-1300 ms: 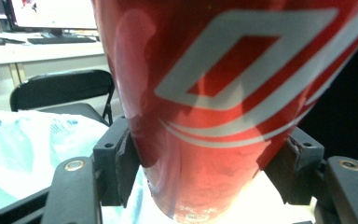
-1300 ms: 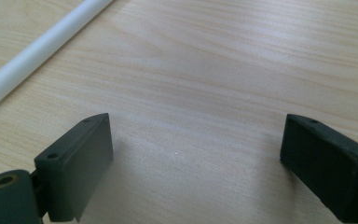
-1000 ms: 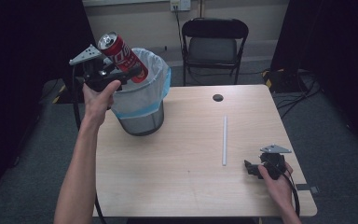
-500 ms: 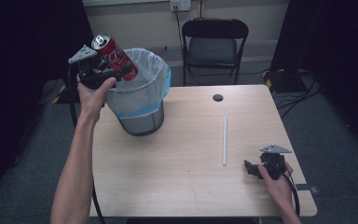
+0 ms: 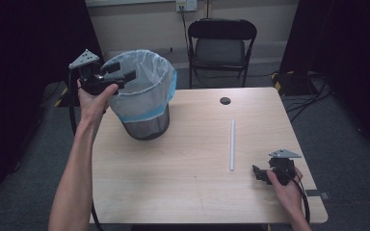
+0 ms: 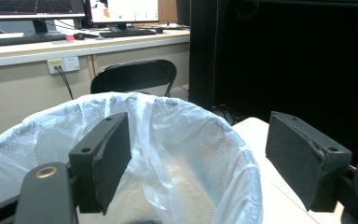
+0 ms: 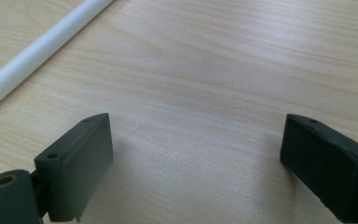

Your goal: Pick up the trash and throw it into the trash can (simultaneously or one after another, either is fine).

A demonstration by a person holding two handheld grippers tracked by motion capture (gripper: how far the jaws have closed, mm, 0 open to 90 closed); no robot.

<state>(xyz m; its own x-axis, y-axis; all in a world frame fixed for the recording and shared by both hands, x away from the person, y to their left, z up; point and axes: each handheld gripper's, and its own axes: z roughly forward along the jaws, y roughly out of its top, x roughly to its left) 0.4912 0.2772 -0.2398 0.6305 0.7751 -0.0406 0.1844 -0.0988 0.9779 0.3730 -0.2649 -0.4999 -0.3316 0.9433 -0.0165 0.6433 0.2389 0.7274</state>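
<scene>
A wire waste bin (image 5: pixel 144 103) lined with a white bag stands on the table's far left. My left gripper (image 5: pixel 125 74) hovers at the bin's left rim, open, with nothing between its jaws. In the left gripper view the two jaws stand wide apart over the bag's mouth (image 6: pixel 177 135), and the left gripper (image 6: pixel 198 158) is empty. A white tube (image 5: pixel 231 144) lies lengthwise right of centre. My right gripper (image 5: pixel 260 174) rests open on the table near the front right, just right of the tube's near end (image 7: pixel 37 51). The right gripper (image 7: pixel 196 163) has bare wood between its jaws.
The wooden table (image 5: pixel 188 192) has a small dark round hole (image 5: pixel 225 100) near its far edge. A black folding chair (image 5: pixel 221 45) stands behind the table. Cables lie on the floor at the right (image 5: pixel 308 91).
One second ago the left gripper held a red can above the bin. The can has since left the jaws, which now stand open at the rim. The right gripper has not moved.
</scene>
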